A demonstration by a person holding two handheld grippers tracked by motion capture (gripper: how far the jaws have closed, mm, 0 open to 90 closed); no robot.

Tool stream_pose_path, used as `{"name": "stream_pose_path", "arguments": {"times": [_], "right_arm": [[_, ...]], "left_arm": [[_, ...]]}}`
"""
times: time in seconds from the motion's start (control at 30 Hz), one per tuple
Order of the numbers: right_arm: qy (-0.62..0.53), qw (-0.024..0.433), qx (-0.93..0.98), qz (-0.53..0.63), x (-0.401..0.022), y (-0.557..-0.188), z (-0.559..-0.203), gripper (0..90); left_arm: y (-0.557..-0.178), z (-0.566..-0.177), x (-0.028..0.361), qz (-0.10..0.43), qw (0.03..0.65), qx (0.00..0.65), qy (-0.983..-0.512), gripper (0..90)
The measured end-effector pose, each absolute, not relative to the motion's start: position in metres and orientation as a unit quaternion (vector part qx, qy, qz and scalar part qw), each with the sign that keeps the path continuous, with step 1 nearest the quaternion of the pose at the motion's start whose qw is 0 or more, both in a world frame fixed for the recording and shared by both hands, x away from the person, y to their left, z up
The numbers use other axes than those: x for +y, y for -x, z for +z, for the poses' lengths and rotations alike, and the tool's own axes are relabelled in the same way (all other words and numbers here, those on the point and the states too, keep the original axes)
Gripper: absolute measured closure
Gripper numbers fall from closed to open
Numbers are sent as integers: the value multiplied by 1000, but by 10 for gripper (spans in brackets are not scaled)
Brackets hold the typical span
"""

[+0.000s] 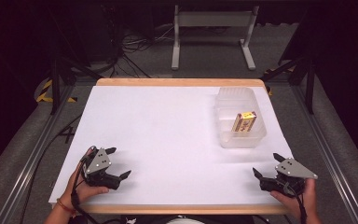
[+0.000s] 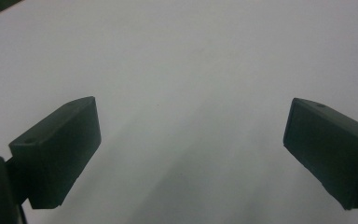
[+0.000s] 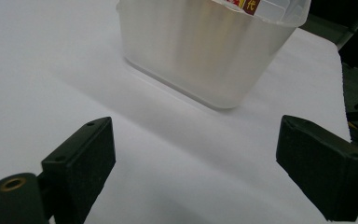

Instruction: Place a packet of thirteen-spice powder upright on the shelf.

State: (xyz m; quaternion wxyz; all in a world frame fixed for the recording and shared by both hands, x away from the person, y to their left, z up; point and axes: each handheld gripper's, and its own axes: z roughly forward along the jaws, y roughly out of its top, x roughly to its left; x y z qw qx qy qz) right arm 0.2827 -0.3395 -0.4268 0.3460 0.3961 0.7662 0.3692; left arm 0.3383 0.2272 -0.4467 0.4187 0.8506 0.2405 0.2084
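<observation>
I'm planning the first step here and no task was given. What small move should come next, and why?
Probably ease the right claw forward toward the translucent plastic container. Both claws stand open and empty on the white table, the left claw facing bare surface, while the right one already looks at the container's near wall. The small yellow and red box stands inside it, the only thing to reach.

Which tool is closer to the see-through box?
The right tool. It sits just below the clear plastic box, while the left tool rests far across the white table.
</observation>
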Motion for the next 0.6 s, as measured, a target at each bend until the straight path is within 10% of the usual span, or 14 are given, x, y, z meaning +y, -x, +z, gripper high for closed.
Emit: {"name": "stream_pose_path", "arguments": {"times": [0.6], "right_arm": [[-397,348,765,367,-342,-280,-427,128]], "left_arm": [[-341,-447,225,202,418,243,-852,46]]}}
